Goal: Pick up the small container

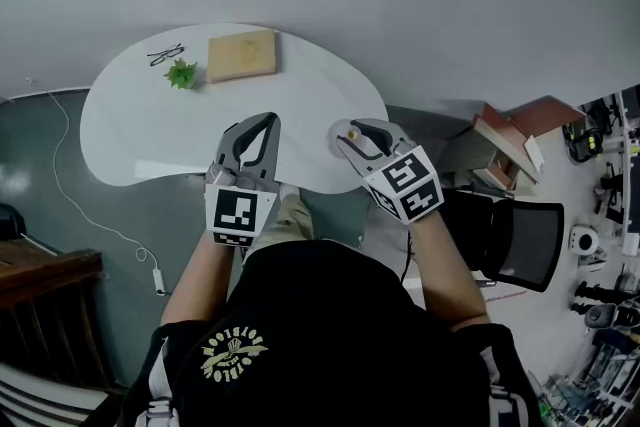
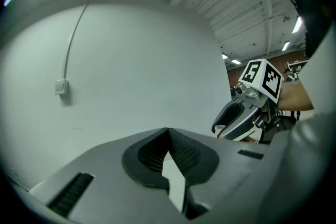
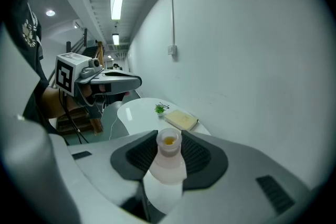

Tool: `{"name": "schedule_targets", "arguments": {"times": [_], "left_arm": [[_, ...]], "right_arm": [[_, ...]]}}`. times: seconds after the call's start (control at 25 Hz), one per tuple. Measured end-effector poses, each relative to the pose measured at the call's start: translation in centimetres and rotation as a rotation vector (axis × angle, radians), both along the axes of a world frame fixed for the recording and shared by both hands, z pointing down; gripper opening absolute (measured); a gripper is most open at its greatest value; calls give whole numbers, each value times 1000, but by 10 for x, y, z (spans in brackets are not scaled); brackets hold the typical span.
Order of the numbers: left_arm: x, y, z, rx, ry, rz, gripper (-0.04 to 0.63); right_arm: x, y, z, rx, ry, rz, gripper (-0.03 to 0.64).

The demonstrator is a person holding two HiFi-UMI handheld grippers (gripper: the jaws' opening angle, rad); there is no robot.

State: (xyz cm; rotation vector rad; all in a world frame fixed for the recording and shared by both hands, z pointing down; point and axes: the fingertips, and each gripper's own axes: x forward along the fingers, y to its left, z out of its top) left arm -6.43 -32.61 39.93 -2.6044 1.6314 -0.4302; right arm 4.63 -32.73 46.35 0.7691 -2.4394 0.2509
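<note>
Small container in right hand-held gripper, above white table

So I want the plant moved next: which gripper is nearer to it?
Left. The left gripper is over the table, to the right of the plant and nearer the person. The right gripper, holding the container, is farther right.
</note>
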Motion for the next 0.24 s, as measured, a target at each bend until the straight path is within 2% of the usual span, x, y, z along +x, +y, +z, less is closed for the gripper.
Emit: {"name": "schedule_targets", "arguments": {"times": [0.24], "left_arm": [[7,-9,8,-12,-8,6,9]], "right_arm": [[7,-12,15,-17,3,12,155]]}}
